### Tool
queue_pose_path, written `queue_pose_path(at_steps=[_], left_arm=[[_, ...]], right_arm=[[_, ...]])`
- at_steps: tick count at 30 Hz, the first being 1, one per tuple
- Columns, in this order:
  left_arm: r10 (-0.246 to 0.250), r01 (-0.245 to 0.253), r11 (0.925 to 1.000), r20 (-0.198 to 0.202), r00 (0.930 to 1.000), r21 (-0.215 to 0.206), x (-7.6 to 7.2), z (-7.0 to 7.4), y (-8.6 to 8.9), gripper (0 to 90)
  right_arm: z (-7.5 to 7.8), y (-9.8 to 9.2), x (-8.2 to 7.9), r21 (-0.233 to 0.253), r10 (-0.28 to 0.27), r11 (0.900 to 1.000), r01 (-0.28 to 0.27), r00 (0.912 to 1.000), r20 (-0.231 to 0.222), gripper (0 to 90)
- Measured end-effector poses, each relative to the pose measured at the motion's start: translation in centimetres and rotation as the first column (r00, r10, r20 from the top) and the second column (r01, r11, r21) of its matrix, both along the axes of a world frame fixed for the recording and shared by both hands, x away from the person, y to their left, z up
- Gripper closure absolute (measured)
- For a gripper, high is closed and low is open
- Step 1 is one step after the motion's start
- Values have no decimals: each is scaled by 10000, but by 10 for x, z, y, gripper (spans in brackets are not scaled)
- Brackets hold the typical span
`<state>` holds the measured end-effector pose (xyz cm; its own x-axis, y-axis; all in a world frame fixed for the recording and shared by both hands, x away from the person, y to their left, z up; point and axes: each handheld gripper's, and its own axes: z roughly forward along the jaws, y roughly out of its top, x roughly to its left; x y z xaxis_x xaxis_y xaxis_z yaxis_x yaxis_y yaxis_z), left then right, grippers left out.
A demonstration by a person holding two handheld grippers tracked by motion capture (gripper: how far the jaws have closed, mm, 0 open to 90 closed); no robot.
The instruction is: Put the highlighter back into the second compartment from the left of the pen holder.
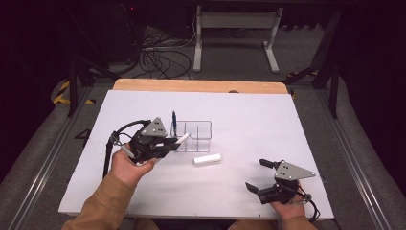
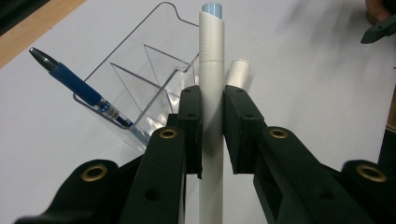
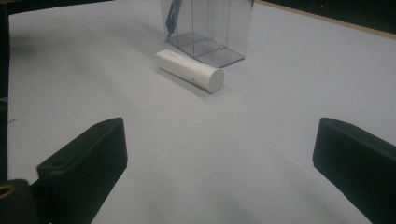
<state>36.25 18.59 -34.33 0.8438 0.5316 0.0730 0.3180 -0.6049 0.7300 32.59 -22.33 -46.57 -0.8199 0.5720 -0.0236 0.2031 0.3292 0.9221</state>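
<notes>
The left gripper (image 1: 168,143) is clamping a white pen (image 2: 211,93) between its jaws, tip pointing toward two o'clock at the clear organizer (image 1: 198,128). The right gripper (image 1: 258,175) is resting wide open, holding nothing, at five o'clock.

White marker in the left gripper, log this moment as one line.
left gripper shut on white marker | clear organizer holds blue pen | white cylinder on table | right gripper open, idle

Long white pen (image 2: 211,84) with pale blue tip, clamped, beside clear organizer (image 2: 149,79)
</notes>
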Motion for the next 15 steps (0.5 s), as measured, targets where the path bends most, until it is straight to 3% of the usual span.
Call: queue_pose_path(at_steps=[6, 10, 15], left_arm=[[-33, 36, 9998, 163, 9999, -195, 0, 4, -2, 781], [20, 18, 9966, 450, 9990, -824, 2, 8, 1, 781], [116, -6, 9857, 647, 9978, -1688, 4, 13, 5, 781]], right_arm=[[0, 0, 0, -1, 0, 10000, 0, 10000, 2, 37], [0, 0, 0, 4, -2, 10000, 2, 10000, -2, 37], [0, 0, 0, 3, -10, 10000, 10, 10000, -8, 37]])
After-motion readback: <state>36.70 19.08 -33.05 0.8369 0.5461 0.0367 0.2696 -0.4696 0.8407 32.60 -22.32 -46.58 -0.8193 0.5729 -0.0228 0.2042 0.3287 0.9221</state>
